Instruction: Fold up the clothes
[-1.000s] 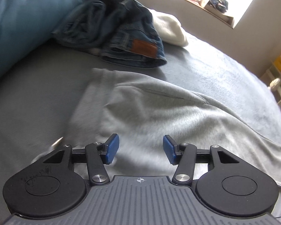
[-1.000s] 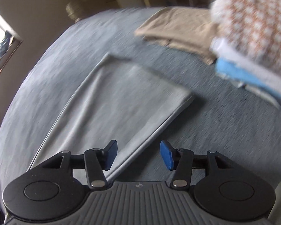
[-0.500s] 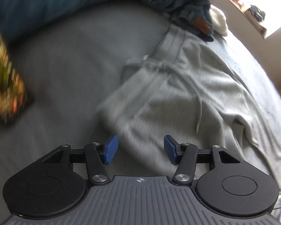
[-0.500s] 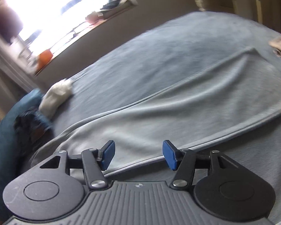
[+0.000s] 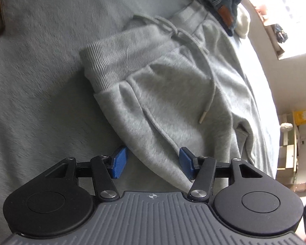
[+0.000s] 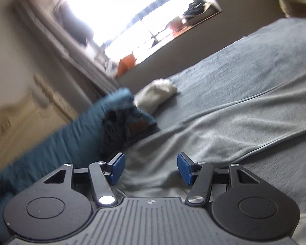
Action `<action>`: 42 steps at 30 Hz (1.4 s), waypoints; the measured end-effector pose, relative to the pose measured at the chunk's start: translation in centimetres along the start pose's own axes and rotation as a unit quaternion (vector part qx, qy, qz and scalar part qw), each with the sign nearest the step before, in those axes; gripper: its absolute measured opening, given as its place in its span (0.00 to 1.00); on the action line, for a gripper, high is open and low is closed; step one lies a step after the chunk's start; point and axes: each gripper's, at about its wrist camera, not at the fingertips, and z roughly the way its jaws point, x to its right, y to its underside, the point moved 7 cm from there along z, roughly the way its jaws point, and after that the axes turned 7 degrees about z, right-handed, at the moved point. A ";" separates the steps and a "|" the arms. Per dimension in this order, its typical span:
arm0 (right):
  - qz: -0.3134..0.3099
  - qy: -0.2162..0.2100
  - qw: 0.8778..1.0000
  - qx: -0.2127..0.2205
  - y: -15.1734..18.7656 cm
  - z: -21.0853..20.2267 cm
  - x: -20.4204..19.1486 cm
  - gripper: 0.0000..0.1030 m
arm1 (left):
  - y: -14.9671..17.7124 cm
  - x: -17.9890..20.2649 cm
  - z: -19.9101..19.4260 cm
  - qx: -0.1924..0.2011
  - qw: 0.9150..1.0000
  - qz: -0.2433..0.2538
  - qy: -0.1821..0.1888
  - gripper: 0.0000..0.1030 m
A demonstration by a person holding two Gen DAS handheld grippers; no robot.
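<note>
Sweatpants (image 5: 173, 94) flat on bed (image 5: 40, 71); left tool (image 5: 152, 160) gaping over hem edge, right tool (image 6: 151, 168) widening, empty.

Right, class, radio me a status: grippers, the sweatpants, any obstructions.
Left gripper open over sweatpants edge. Right gripper open, nothing held. Jeans touching waistband end.

A grey-covered bed (image 6: 255, 65) fills the room beneath a bright, overexposed window (image 6: 132, 10); its cluttered sill (image 6: 173, 30) meets pale walls (image 6: 20, 61).
</note>
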 end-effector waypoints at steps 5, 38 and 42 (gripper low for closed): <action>0.175 -0.056 0.983 -0.010 -1.7 -2.2 2.4 0.61 | 0.0 0.1 0.9 0.010 1.000 -0.024 0.018 0.58; 0.611 0.211 0.752 0.130 14.1 -28.5 32.0 0.72 | -0.2 1.0 1.7 0.076 0.994 -0.080 -0.008 0.35; 0.629 0.175 0.744 0.144 14.6 -26.6 33.8 0.72 | -0.1 1.0 1.8 0.087 0.992 -0.089 -0.014 0.28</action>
